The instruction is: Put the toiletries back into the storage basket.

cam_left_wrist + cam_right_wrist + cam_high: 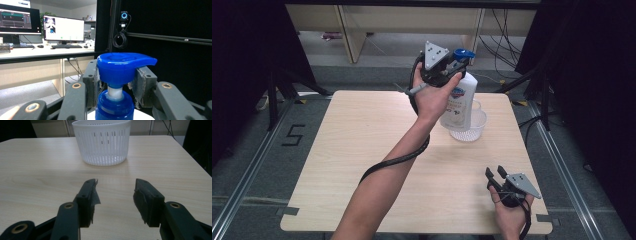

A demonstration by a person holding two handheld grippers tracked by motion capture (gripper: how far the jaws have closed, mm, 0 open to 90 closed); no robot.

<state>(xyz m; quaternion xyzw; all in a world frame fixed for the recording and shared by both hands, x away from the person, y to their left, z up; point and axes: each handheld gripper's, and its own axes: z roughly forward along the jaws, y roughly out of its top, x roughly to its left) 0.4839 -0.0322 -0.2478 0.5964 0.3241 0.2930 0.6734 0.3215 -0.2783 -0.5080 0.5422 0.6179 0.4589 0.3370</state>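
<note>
Blue pump head [122, 65] pinched between left gripper [443, 67] fingers, white bottle [460, 102] lifted over slatted basket [472, 131] at far right of bench [362, 145], likely for lowering inside. Right gripper [495, 174] near right, fingers spread, holding nothing, idle.

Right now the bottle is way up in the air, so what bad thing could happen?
1. The left gripper pinches the white bottle only by its blue pump head, so the hanging bottle might swing or slip out.
2. It hangs above the white basket, which looks light; a drop or a crooked landing could tip it over.
3. The right gripper rests open near the table's front edge, probably too far away to catch anything.
</note>
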